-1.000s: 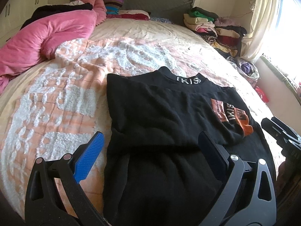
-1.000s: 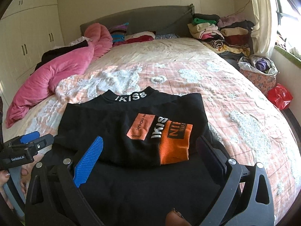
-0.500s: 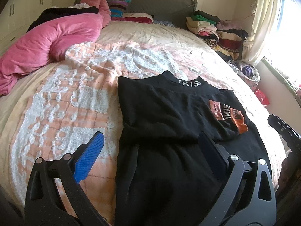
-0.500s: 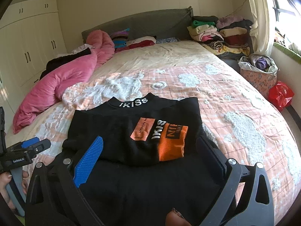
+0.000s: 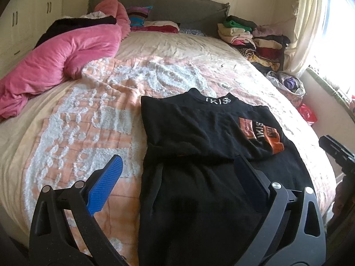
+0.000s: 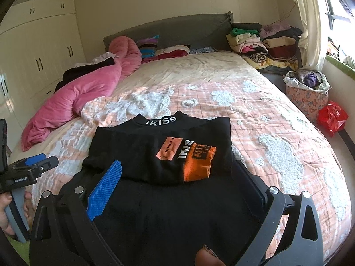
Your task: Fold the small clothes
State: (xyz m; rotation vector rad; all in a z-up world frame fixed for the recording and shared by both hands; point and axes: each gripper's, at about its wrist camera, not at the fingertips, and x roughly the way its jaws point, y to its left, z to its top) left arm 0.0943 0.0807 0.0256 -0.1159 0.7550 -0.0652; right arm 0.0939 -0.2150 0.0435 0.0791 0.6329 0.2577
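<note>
A black top with a white-lettered collar lies flat on the bed, its sleeves folded across the chest; an orange cuff rests on top. Its lower half hangs toward the near bed edge. My left gripper hovers open above the top's lower left part, holding nothing. My right gripper is open above the lower right part, also holding nothing. The left gripper shows at the left edge of the right wrist view, held by a hand. The right gripper's tip shows at the right edge of the left wrist view.
The bed has an orange and white bedspread. A pink duvet is bunched at the far left. Stacks of folded clothes sit at the far right by the headboard. A fabric basket and a red bag stand on the floor at right.
Both grippers have pulled back and risen from the top, which looks smaller and farther away now. Both stay open. The top has not moved.
</note>
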